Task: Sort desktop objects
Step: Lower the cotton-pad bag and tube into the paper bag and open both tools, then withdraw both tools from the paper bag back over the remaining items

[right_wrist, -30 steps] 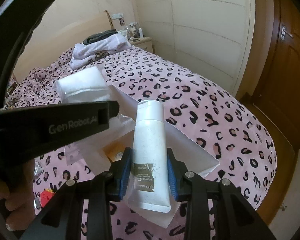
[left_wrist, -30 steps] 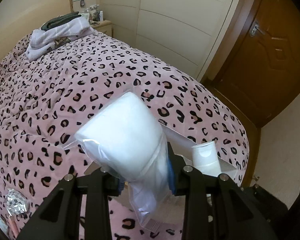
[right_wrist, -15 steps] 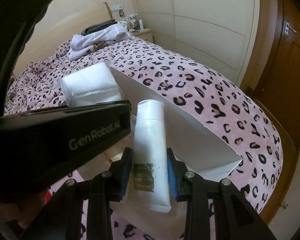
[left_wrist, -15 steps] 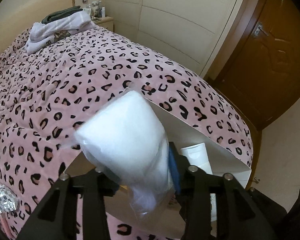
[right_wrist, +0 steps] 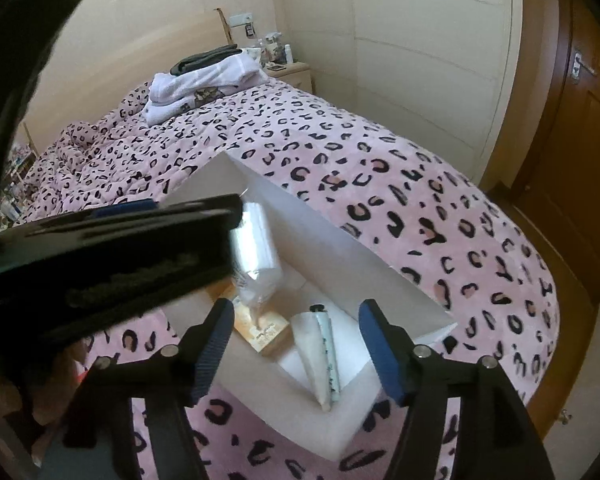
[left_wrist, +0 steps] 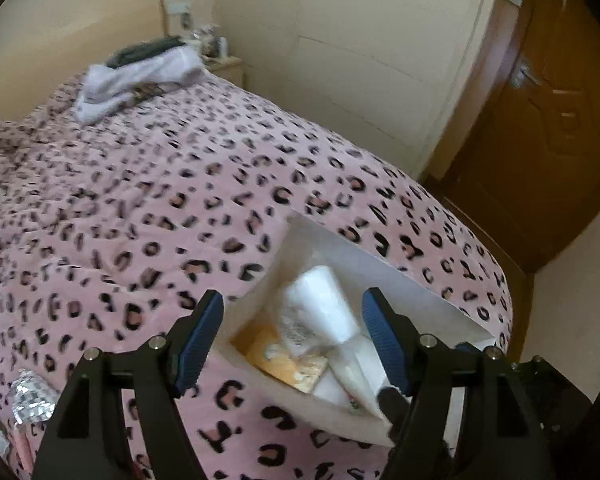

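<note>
No text, label or number is legible in either view.

Before you: white box (right_wrist: 380, 276), matt smooth card walls. Inside it, bagged white roll (left_wrist: 320, 304) in glossy clear plastic film; white tube (right_wrist: 320, 360), smooth plastic. Under the box, bedspread (left_wrist: 140, 200), soft plush cloth. Beyond it, door (left_wrist: 548, 128), glossy varnished wood.

A bed (right_wrist: 380, 168) under a pink leopard-print cover carries an open white box (right_wrist: 340, 240) near its foot, folded pale towels (right_wrist: 204, 84) by the headboard, and a crinkled silver packet (left_wrist: 30, 398).
</note>
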